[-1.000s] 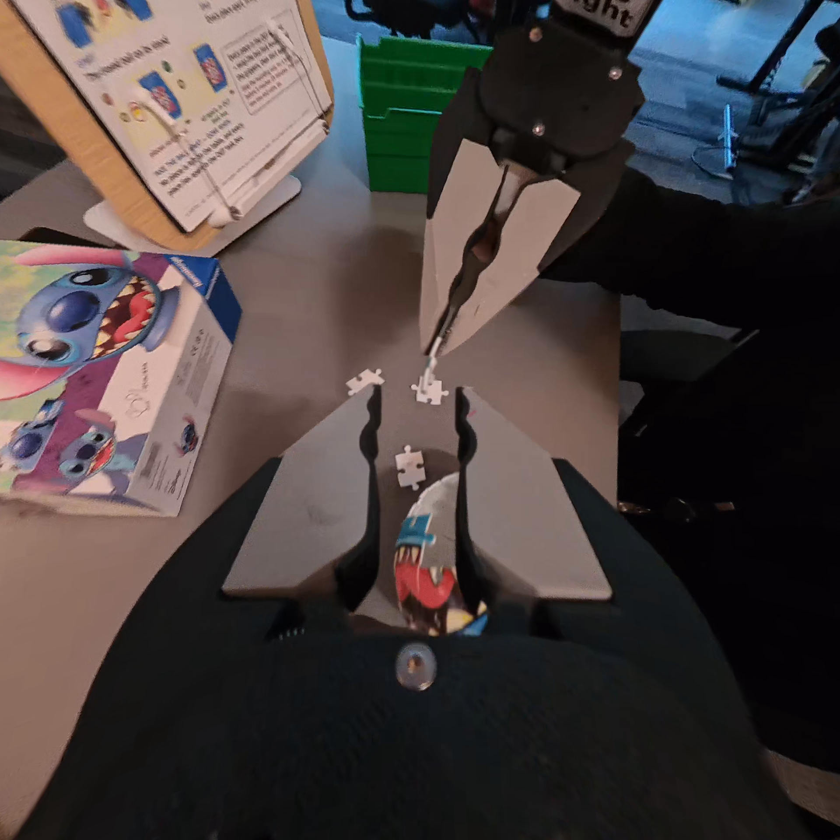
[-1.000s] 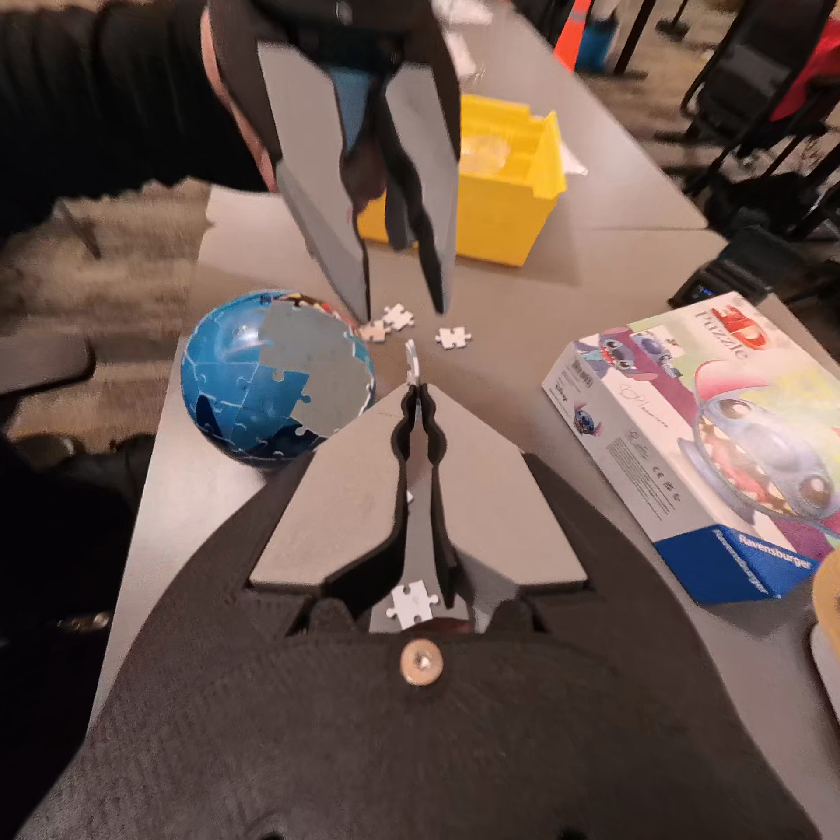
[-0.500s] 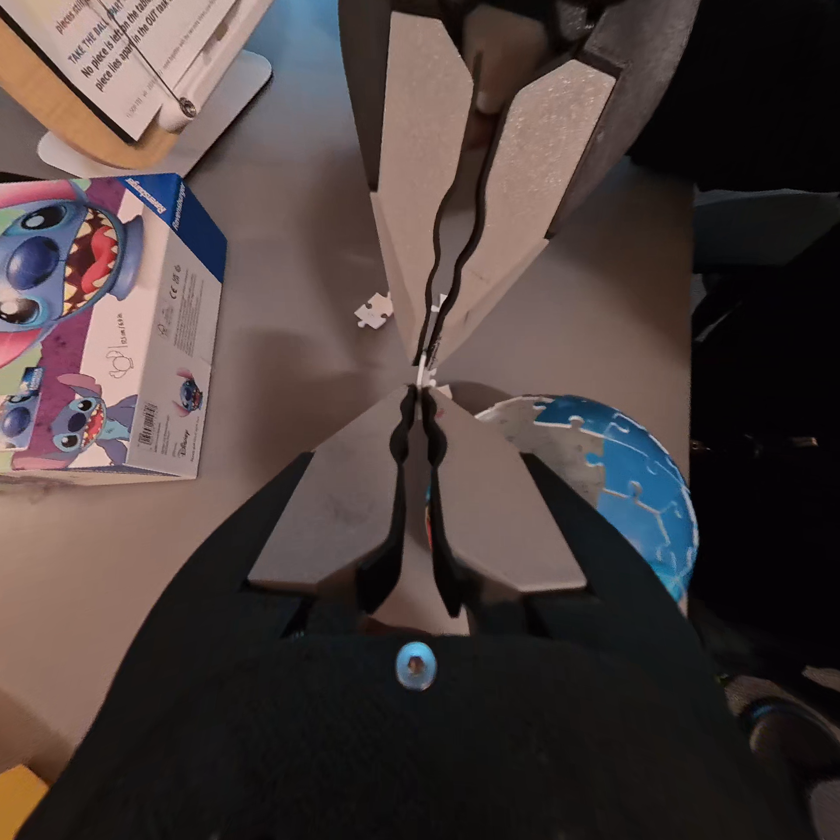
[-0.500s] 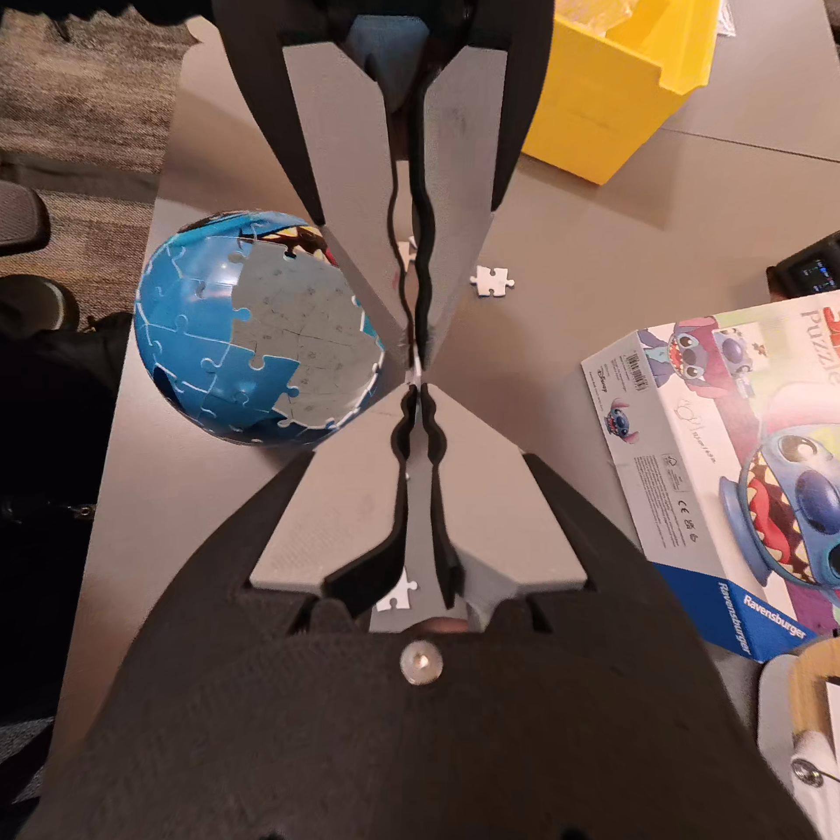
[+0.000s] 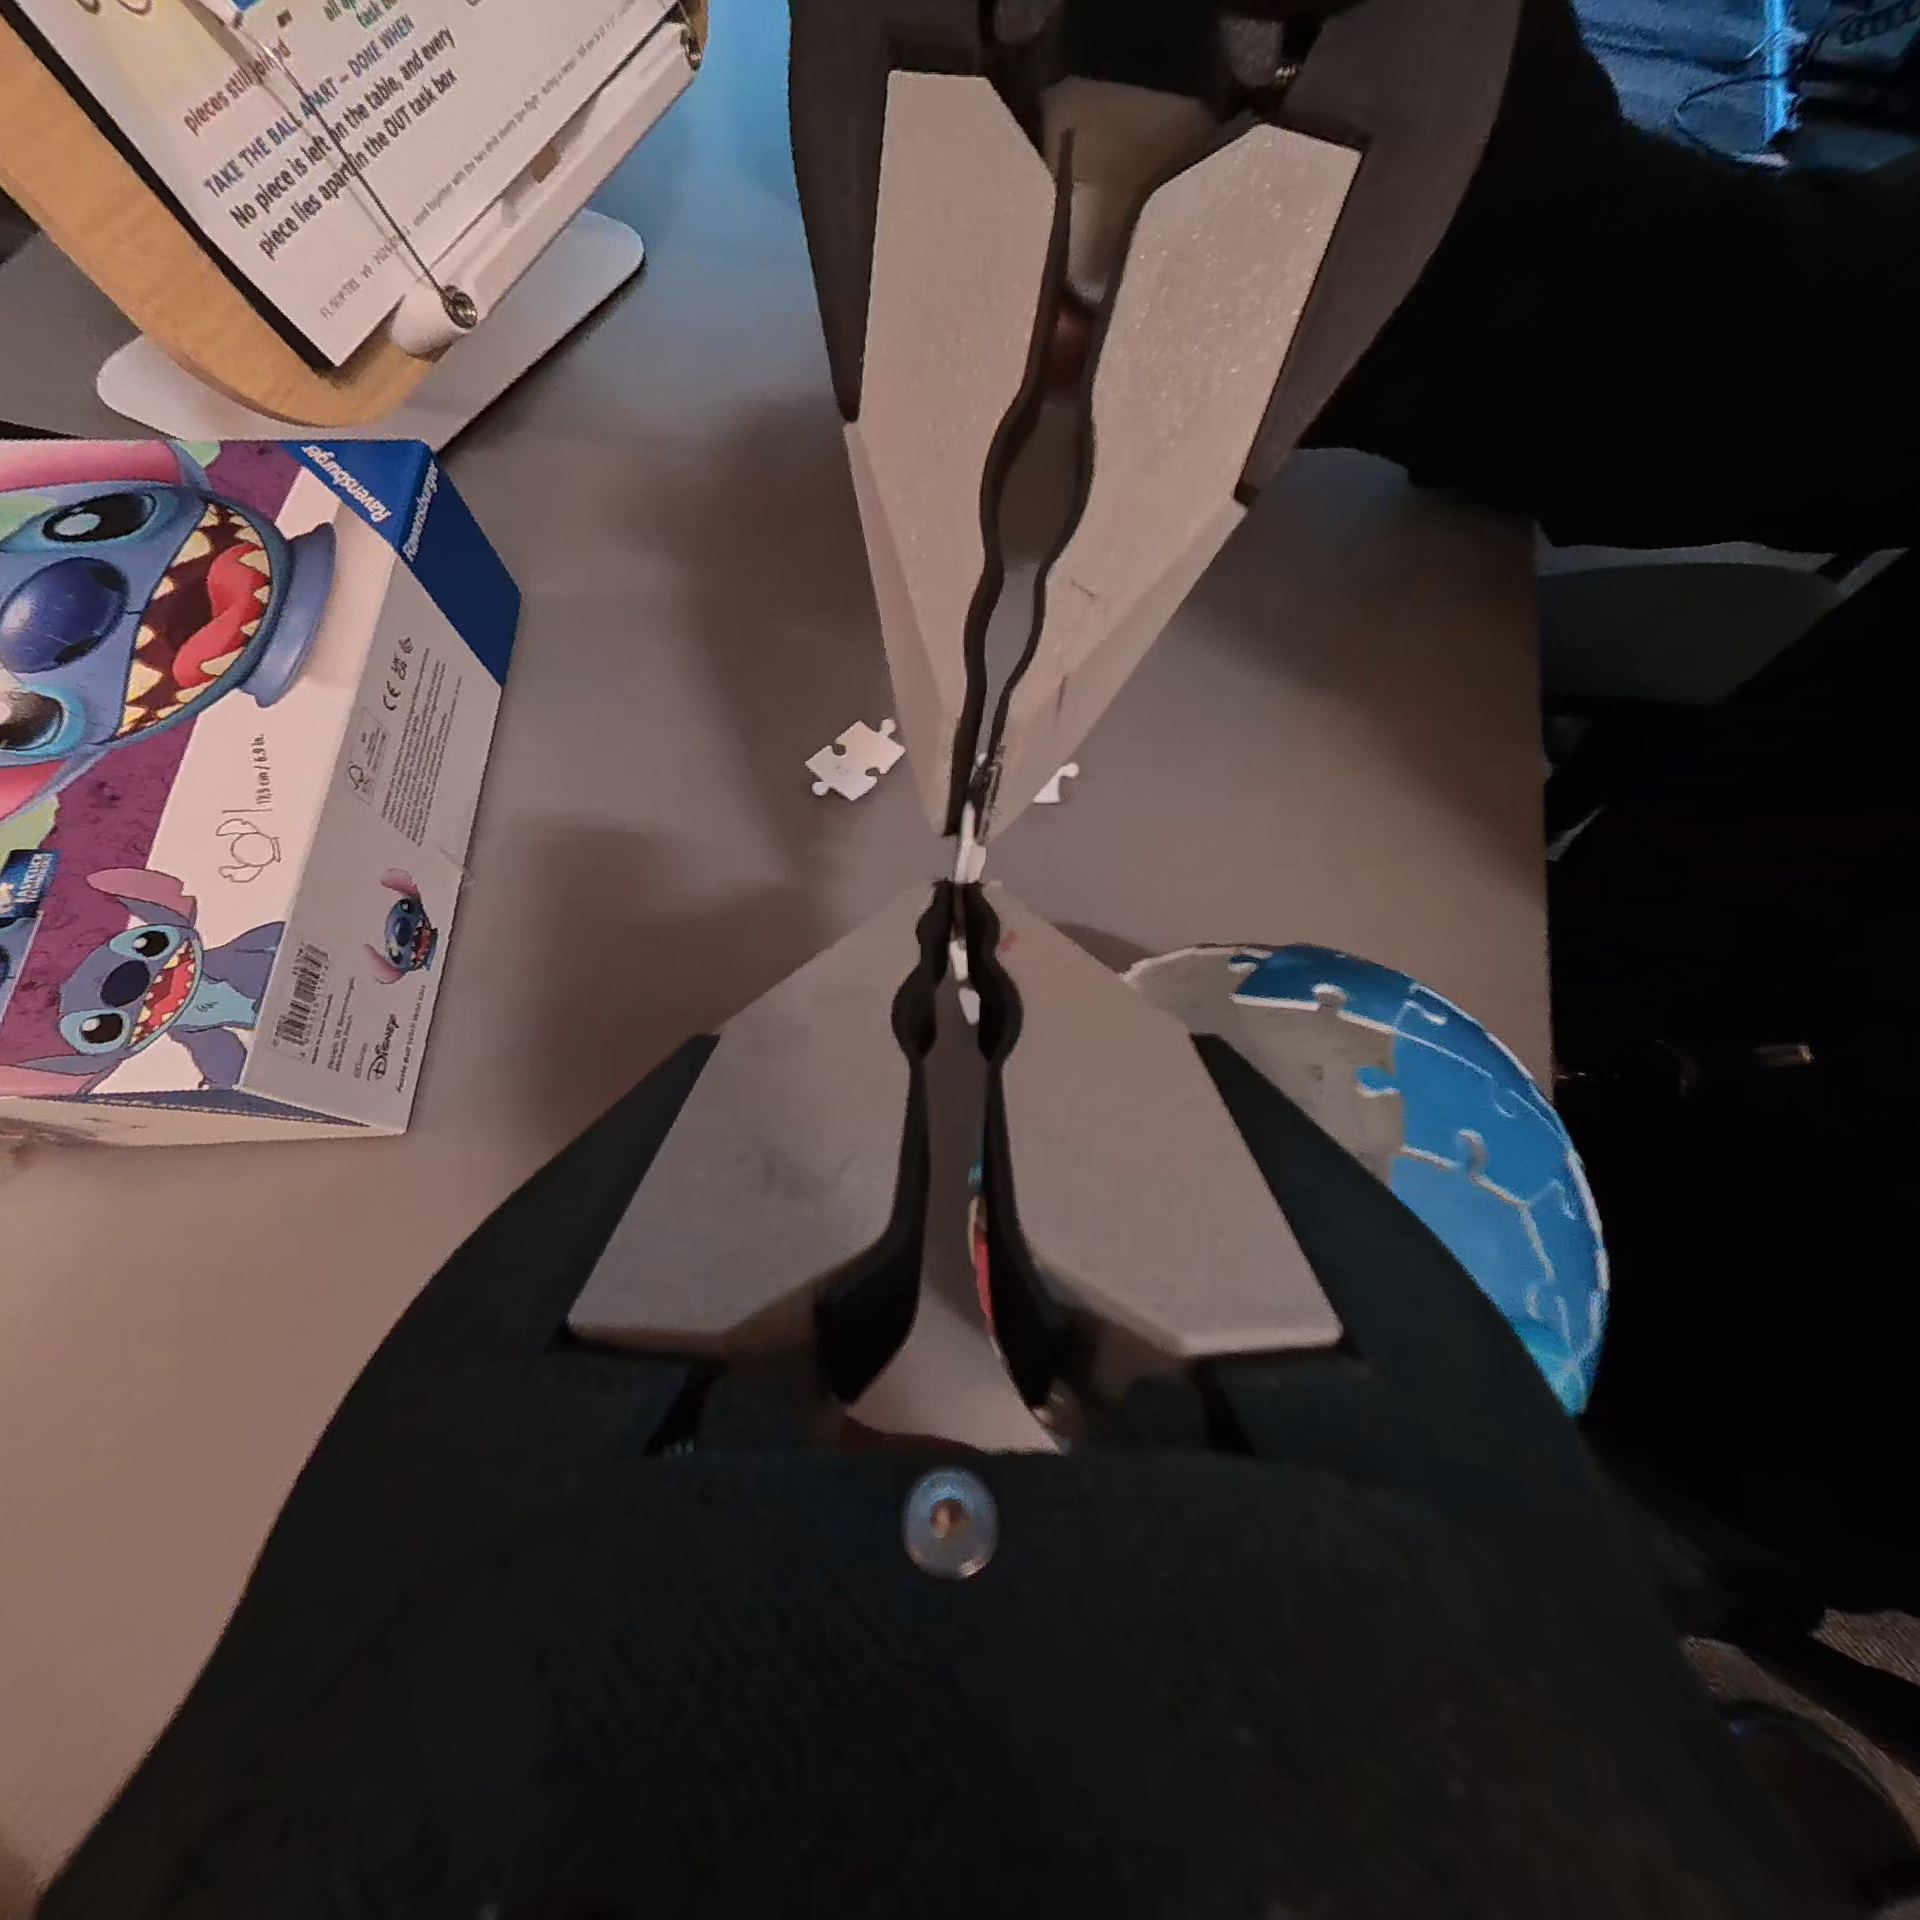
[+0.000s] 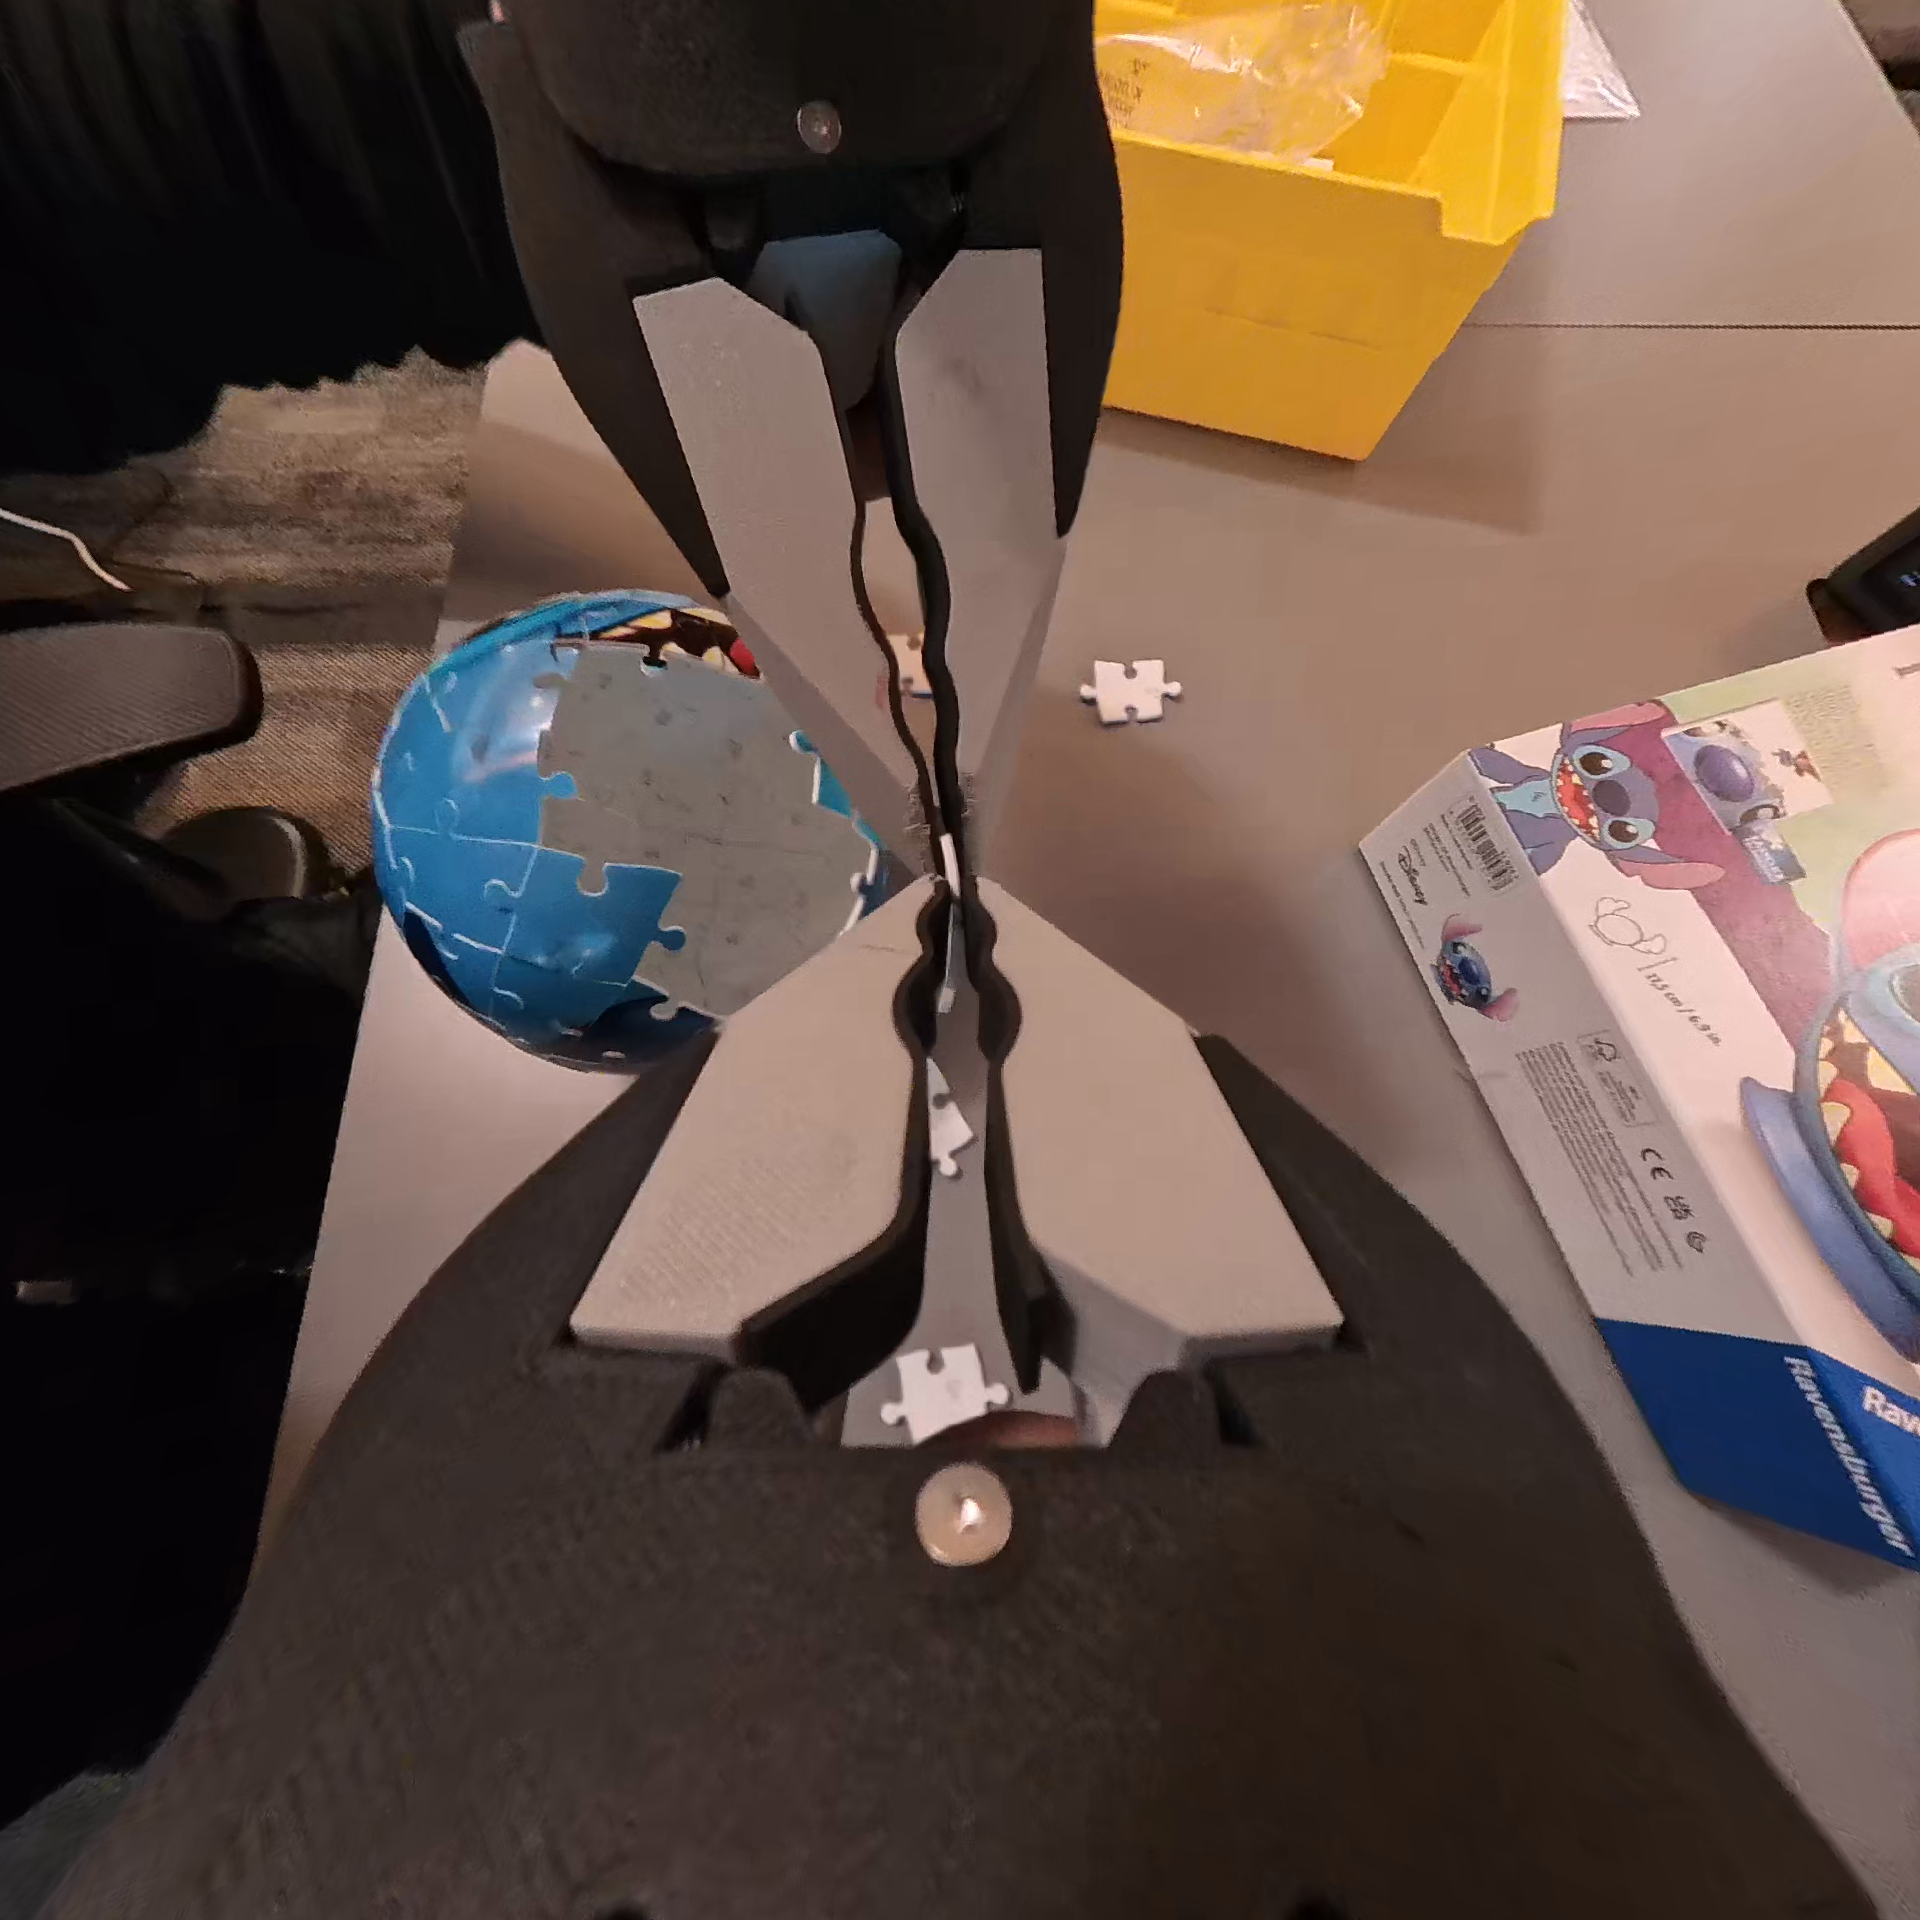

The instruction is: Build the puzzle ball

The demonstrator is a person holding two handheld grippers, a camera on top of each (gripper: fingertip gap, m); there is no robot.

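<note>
Yellow bin (image 6: 1340,260) at table (image 6: 1351,582) far edge; document stand (image 5: 343,208) beyond box.

Legible printing appears on two things only: the puzzle box (image 5: 343,790) at the left of the left wrist view, bearing brand marks, a barcode and small symbols, and the instruction sheet (image 5: 343,156) on its stand at upper left.
</note>
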